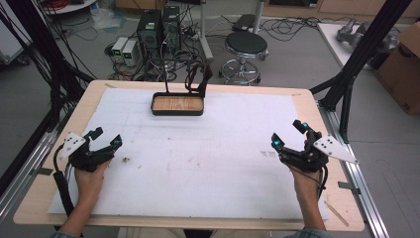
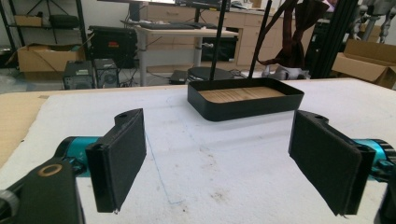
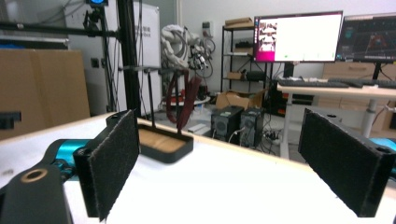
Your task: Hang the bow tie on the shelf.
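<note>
High view shows the left gripper and right gripper both open and empty on the bench, so approach the far tray level and slowly.

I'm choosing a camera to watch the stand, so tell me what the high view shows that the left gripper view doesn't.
High view alone: the person's hands, both grippers, left gripper and right gripper, jaws apart, plus the stool behind the table. Left gripper view alone: close-up jaw pads and a desk in the room behind. Both: the black tray with its wooden floor, its thin upright rods, the dark strap hanging there, and the white mat.
</note>
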